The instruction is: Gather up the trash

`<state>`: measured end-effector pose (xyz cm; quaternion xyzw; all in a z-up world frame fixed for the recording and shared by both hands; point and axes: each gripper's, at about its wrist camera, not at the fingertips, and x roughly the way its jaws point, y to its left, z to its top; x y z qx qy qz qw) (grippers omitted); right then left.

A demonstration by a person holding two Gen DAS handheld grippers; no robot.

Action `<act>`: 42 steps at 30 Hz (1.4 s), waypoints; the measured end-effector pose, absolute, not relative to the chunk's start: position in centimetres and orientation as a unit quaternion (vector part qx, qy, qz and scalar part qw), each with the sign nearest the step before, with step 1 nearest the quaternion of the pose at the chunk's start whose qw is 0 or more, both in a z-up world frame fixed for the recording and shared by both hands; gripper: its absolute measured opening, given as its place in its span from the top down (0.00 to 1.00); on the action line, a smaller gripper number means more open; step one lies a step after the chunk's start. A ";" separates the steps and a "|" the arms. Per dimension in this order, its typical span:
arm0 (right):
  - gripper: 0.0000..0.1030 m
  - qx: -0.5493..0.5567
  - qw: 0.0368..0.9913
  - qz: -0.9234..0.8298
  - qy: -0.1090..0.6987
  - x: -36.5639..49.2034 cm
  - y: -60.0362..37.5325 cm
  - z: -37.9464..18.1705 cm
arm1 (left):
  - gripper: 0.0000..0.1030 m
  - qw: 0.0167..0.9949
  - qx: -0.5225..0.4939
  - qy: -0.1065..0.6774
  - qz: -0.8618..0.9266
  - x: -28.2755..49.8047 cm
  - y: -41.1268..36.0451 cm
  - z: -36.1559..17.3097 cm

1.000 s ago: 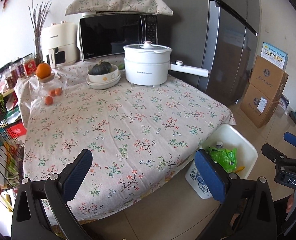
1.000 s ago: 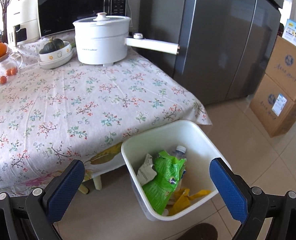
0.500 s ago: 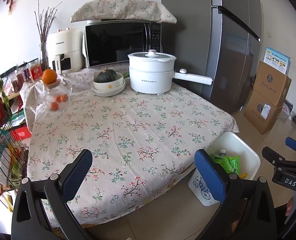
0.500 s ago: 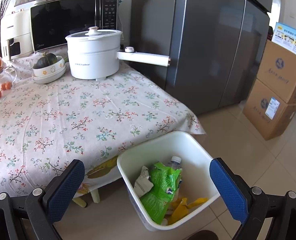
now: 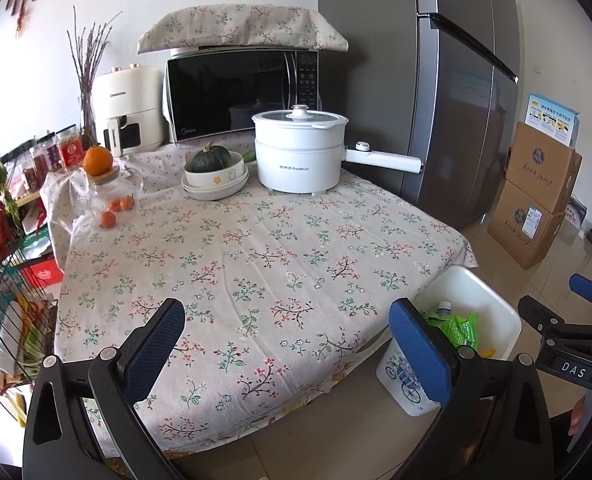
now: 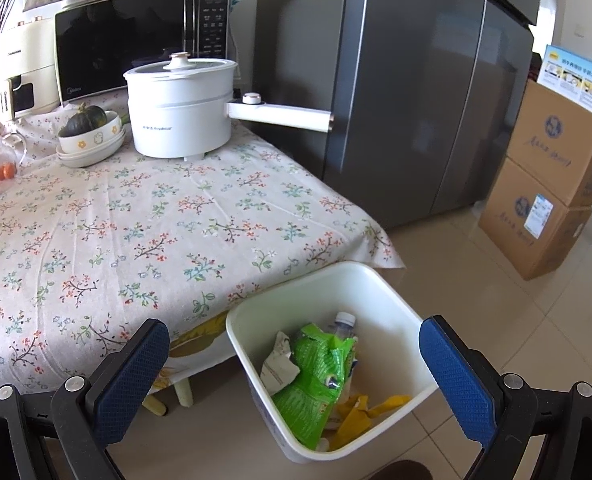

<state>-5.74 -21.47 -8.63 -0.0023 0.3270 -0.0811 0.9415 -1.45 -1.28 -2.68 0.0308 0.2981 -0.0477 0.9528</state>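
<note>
A white trash bin (image 6: 391,304) stands on the floor at the table's near right corner; it also shows in the left wrist view (image 5: 491,300). It holds a green snack bag (image 6: 315,376), crumpled paper (image 6: 278,364), a plastic bottle (image 6: 343,320) and a yellow wrapper (image 6: 359,412). My right gripper (image 6: 294,376) is open and empty, above and in front of the bin. My left gripper (image 5: 288,344) is open and empty over the near edge of the floral tablecloth (image 5: 256,264). The right gripper shows at the right edge of the left wrist view (image 5: 575,328).
At the table's far side stand a white electric pot (image 5: 299,152) with a long handle, a bowl with a squash (image 5: 216,172), a glass jar with oranges (image 5: 108,196), a microwave (image 5: 244,92) and an air fryer. A grey fridge (image 6: 415,80) and cardboard boxes (image 6: 547,184) stand right.
Both grippers have pulled back and risen, so the table and the bin look farther off. Both stay open and empty. The trash in the bin has not moved.
</note>
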 end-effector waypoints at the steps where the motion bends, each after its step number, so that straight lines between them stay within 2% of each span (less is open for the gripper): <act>1: 0.00 -0.002 0.941 -0.081 0.327 -5.7 -21.5 -8.6 | 0.00 0.953 0.031 0.297 -0.048 -1.5 -1.3 -2.6; 42: 0.00 -0.009 0.957 -0.090 0.276 -6.6 -21.4 -6.8 | 0.00 0.953 0.029 0.298 -0.042 -1.7 -1.2 -2.7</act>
